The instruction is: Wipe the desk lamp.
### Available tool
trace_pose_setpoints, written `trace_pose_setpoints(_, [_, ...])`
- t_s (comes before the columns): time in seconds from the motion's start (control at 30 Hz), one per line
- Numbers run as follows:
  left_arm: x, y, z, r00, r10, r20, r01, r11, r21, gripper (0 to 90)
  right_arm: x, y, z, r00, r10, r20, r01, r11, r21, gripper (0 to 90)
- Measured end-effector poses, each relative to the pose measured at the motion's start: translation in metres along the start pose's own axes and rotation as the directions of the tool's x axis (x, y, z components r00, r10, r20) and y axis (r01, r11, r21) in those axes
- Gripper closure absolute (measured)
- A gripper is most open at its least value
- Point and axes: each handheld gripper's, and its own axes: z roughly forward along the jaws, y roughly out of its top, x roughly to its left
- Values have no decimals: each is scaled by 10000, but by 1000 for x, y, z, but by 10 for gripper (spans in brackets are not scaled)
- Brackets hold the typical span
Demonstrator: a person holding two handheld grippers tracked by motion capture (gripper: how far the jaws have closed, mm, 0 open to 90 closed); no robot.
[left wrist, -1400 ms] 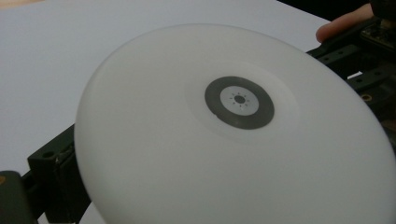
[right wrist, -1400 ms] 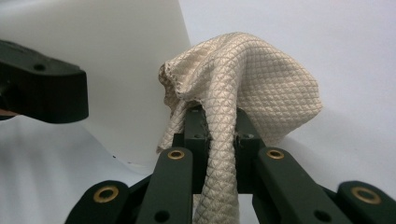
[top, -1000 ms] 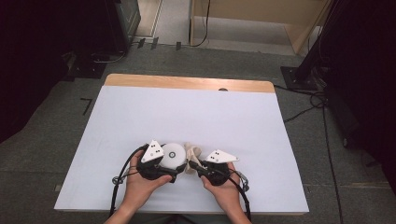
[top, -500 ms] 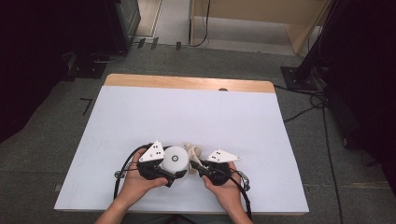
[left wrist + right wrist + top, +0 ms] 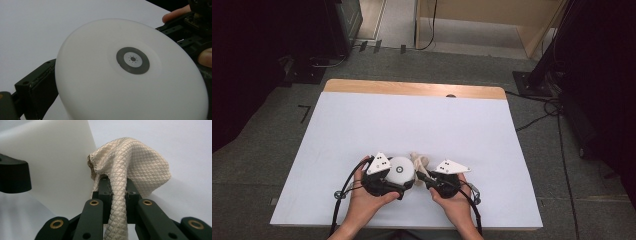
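Note:
A white round plate with a grey ring mark at its centre is held tilted near the table's front edge, with my left gripper shut on its rim. A beige quilted cloth is bunched against the plate's right side. My right gripper is shut on the cloth, which trails down between its jaws. In the right gripper view the plate stands just left of the cloth and touches it.
The white table top has a wooden strip along its far edge. Dark equipment and cables lie on the grey floor around it. Both hands sit close together at the front edge.
The left hand and plate have shifted slightly right, toward the cloth. The right gripper has stayed almost still.

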Motion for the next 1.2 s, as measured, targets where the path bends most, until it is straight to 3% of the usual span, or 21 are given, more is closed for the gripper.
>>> trace_pose_setpoints(0.17, [-2,1,-2,9993,357,-107,-358,9993,-61,45,0,0,-1,10000,23,6,-23,10000,-20,812])
trace_pose_setpoints(0.23, [-1,1,-3,9975,706,-89,-707,9975,-56,56,0,1,-1,10000,32,-7,-32,10000,-32,811])
trace_pose_setpoints(0.43, [8,3,-5,9881,1441,543,-1440,9896,-50,70,0,1,-1,9999,-50,-139,49,10000,-53,812])
trace_pose_setpoints(0.53, [14,3,-4,9786,1829,945,-1819,9831,-197,72,1,1,-1,9996,-146,-238,143,9998,-140,812])
trace_pose_setpoints(0.67, [24,2,-5,9560,2423,1656,-2380,9702,-454,74,3,3,-2,9988,-298,-379,289,9993,-231,812])
trace_pose_setpoints(0.77, [29,2,-7,9483,2523,1926,-2482,9676,-459,73,4,4,-3,9976,-423,-542,403,9985,-373,812])
trace_pose_setpoints(0.93, [29,2,-6,9541,2360,1844,-2323,9717,-420,72,6,6,-7,9949,-614,-804,563,9964,-641,813])
trace_pose_setpoints(1.2, [30,2,-5,9560,2293,1830,-2257,9734,-405,73,16,17,-21,9898,-1020,-998,890,9878,-1277,815])
